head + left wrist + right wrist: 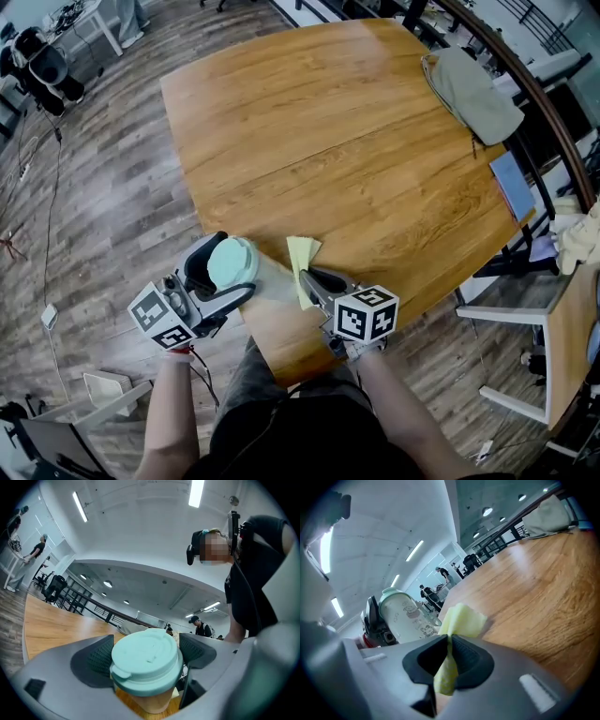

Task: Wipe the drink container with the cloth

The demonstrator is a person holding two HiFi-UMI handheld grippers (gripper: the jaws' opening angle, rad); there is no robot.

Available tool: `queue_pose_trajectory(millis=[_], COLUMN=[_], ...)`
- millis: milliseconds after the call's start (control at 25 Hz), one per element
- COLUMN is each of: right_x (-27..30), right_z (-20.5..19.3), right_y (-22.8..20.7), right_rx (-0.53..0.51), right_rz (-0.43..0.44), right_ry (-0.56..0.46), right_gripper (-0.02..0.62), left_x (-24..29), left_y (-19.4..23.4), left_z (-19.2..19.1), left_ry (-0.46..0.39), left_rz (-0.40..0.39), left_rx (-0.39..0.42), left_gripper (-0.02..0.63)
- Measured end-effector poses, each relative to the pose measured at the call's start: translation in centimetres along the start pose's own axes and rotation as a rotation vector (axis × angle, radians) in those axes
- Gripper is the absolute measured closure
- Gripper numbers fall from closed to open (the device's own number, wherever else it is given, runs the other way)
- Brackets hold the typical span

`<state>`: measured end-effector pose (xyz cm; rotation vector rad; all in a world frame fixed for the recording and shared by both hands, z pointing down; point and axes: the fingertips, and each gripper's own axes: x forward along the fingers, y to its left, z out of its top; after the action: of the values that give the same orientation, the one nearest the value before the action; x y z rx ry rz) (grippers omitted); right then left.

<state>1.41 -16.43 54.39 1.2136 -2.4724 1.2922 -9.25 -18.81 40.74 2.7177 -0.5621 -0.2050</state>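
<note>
1. My left hand-held gripper (147, 654) has its jaws closed on the drink container (146, 660). The ribbed pads press its wall from both sides just below the mint-green lid.
2. My right hand-held gripper (449, 656) has its jaws pinched together on the yellow cloth (461, 620). A folded flap stands free beyond the tips.
3. From the head view, the container (232, 262) sits to the left of my right hand-held gripper (314, 279), over the near edge of the desk (347, 141). I cannot tell whether its base rests on the wood.
4. The cloth (302, 258) is near the container but apart from it, so I judge the wiping has not started; this is the approach.
5. Next, I judge, I need to carry the free flap leftward onto the printed side wall (403, 616). The left grip must hold firm so the container does not twist under the rubbing.
</note>
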Motion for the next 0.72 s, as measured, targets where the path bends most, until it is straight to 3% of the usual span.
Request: queue_pose_trajectory(millis=[120,240,560,720], right_x=[-0.1,-0.2,0.0,0.2], right_z=[-0.2,0.9,7.1,8.8], right_y=[-0.5,0.4,7.4,9.9], right_rx=[0.006,0.029,0.066,0.037], right_rz=[-0.012,0.028,0.304,0.382], right_ry=[0.011,-0.016,-0.099,-0.101], right_gripper=[0.557,0.557,0.555,0.557], left_x=[0.1,0.1,0.6,0.7], left_y=[-0.2,-0.7,-2.5,-3.1], left_z=[-0.1,-0.2,-0.7,-0.8], left_ry=[0.011,0.023,0.084,0.100], left_rz=[-0.019,-0.032,-0.071,-0.083], left_rx=[0.014,0.034,0.115,0.143], left_gripper=[0.173,0.172,0.172,0.172])
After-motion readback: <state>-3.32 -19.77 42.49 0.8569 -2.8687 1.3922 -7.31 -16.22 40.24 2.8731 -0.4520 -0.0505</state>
